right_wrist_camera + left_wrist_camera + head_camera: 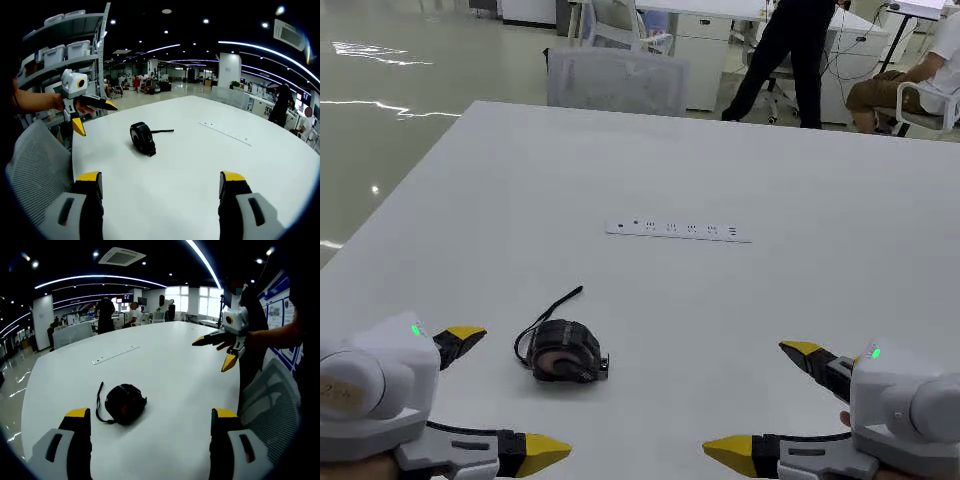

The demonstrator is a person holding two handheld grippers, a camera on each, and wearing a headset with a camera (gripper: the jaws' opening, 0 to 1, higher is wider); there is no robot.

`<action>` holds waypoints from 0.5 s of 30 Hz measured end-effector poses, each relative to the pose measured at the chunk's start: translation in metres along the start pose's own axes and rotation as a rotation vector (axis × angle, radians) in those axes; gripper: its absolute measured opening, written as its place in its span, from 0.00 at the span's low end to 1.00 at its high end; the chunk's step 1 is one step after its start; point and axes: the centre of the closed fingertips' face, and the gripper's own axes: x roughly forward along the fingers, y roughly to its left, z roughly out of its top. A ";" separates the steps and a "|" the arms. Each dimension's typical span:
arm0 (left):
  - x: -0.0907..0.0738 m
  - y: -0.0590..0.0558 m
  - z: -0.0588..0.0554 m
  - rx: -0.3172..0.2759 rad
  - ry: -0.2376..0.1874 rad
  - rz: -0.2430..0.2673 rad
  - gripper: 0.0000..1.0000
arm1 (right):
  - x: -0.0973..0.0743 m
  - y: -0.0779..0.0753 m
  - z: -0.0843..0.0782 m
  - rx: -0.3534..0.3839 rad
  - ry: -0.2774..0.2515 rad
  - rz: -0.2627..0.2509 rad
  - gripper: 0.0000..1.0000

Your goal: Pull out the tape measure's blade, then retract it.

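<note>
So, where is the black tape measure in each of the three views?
Head view: the tape measure lies lower left of centre.
Left gripper view: the tape measure lies left of centre, below mid-height.
Right gripper view: the tape measure lies left of centre, near mid-height.
Shared landmark: the white power strip lies farther off in every view.

White table: broad, matte, running away in front of me.
Power strip: white, lying flat on the table, about halfway across.
Mesh chair: grey, at the table's far edge.
Standing person: dark clothes, beyond the table.
Seated person: to their right.
Shelf: holds white bins.
Ceiling vent.
</note>
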 end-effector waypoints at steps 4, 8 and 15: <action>0.000 0.000 0.000 0.002 -0.003 -0.001 0.99 | -0.001 -0.001 0.000 -0.002 -0.002 0.000 1.00; 0.000 0.000 0.001 0.004 -0.002 -0.002 0.98 | -0.001 -0.001 0.000 -0.008 0.000 0.000 1.00; 0.000 0.003 0.002 0.015 0.001 -0.006 0.98 | -0.002 -0.003 0.001 -0.028 -0.003 0.010 0.99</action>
